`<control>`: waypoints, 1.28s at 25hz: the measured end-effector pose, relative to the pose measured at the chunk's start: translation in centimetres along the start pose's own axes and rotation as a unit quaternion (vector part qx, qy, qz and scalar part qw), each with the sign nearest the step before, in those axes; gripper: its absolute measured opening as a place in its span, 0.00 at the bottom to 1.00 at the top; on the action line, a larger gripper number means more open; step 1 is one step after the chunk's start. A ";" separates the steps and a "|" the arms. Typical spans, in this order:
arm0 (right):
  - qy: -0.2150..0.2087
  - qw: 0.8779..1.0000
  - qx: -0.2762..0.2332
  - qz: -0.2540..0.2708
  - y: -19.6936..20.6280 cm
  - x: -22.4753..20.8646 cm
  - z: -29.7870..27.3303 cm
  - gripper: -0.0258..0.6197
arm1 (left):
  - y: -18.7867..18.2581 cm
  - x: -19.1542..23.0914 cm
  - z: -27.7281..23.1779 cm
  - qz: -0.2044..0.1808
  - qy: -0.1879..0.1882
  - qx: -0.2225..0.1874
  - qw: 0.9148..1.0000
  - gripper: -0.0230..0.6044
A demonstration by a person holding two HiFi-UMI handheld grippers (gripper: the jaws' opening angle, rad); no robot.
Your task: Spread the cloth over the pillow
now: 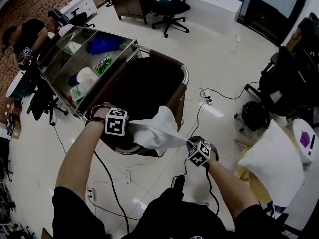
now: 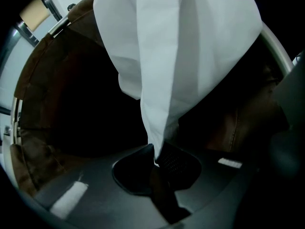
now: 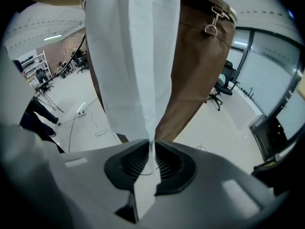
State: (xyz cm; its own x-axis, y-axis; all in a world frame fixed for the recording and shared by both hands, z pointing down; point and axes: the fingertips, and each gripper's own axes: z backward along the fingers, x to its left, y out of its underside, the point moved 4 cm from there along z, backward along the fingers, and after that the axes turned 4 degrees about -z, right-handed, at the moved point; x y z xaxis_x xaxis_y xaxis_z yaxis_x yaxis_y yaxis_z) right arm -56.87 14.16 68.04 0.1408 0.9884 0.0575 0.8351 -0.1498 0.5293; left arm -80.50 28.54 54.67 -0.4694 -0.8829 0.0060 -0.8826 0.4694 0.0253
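Note:
A white cloth hangs bunched between my two grippers above the brown bin. My left gripper points straight down over the bin's dark opening and is shut on one corner of the cloth. My right gripper is lower and to the right, shut on the other end of the cloth, which runs through its jaws. The white pillow lies at the right on a small table, well apart from both grippers.
A metal cart with compartments holding a blue item, a white roll and green packets stands left of the bin. Cables run across the pale floor. Office chairs and dark bags stand farther off. A person sits at the far left.

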 end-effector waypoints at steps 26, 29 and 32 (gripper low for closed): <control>0.162 0.975 -0.147 -0.046 -3.9 -10.1 18.3 0.05 | 2.9 2.6 13.3 -0.022 -0.177 0.060 0.982 0.04; 0.189 0.966 -0.167 -0.054 -3.9 -11.4 21.9 0.05 | 2.6 3.0 15.6 -0.031 -0.209 0.065 0.975 0.04; 0.218 0.957 -0.182 -0.050 -3.5 -12.5 25.4 0.05 | 2.0 3.5 17.7 -0.040 -0.235 0.069 0.969 0.04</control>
State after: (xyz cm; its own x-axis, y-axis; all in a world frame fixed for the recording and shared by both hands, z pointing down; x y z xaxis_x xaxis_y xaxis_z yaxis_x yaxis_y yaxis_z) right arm -48.07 1.70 43.93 -0.2320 0.9261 0.2975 0.5807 -0.1134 0.8062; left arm -84.34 26.50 37.05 -0.3300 -0.8314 -0.4471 -0.8967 0.4241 -0.1266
